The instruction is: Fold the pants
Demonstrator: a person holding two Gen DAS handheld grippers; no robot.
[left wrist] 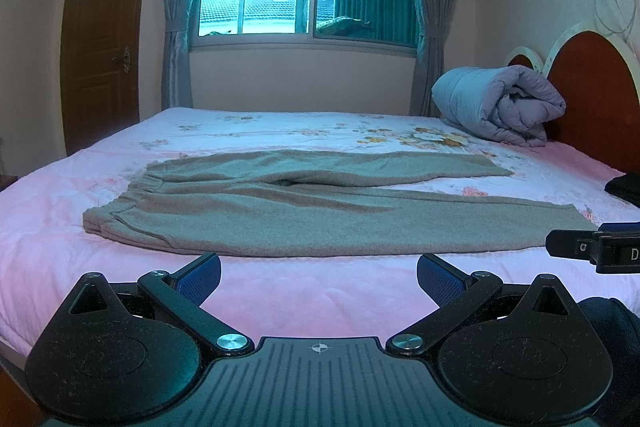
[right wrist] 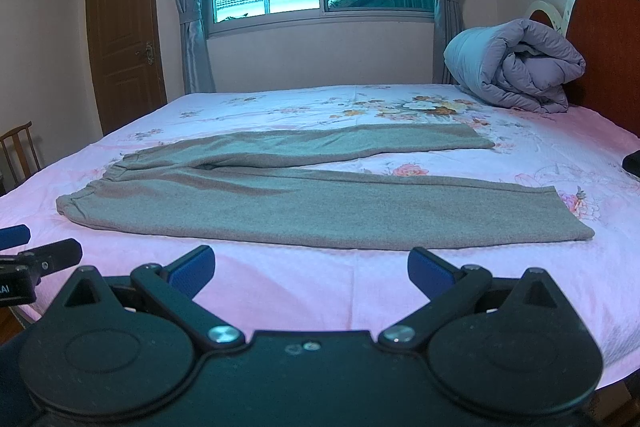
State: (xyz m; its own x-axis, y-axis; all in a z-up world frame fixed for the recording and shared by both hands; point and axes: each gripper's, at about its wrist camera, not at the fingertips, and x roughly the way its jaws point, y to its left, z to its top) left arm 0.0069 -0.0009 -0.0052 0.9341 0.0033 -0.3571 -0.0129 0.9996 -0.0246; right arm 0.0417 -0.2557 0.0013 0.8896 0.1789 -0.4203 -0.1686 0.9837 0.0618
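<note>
Grey-green pants (left wrist: 288, 211) (right wrist: 248, 203) lie flat on the pink floral bed (left wrist: 312, 291) (right wrist: 320, 283), waistband to the left, both legs spread toward the right. My left gripper (left wrist: 319, 277) is open, hovering just short of the near leg's edge, nothing between its blue pads. My right gripper (right wrist: 311, 269) is open too, in front of the near leg close to its cuff (right wrist: 296, 223). Each gripper shows at the other view's edge: the right one (left wrist: 592, 247), the left one (right wrist: 36, 255).
A rolled grey-blue duvet (left wrist: 500, 103) (right wrist: 516, 67) rests against the red headboard (left wrist: 588, 83) at the back right. A dark object (left wrist: 624, 187) lies at the bed's right edge. Window, curtains and a brown door (left wrist: 100, 43) stand behind; a wooden chair (right wrist: 20, 151) is at left.
</note>
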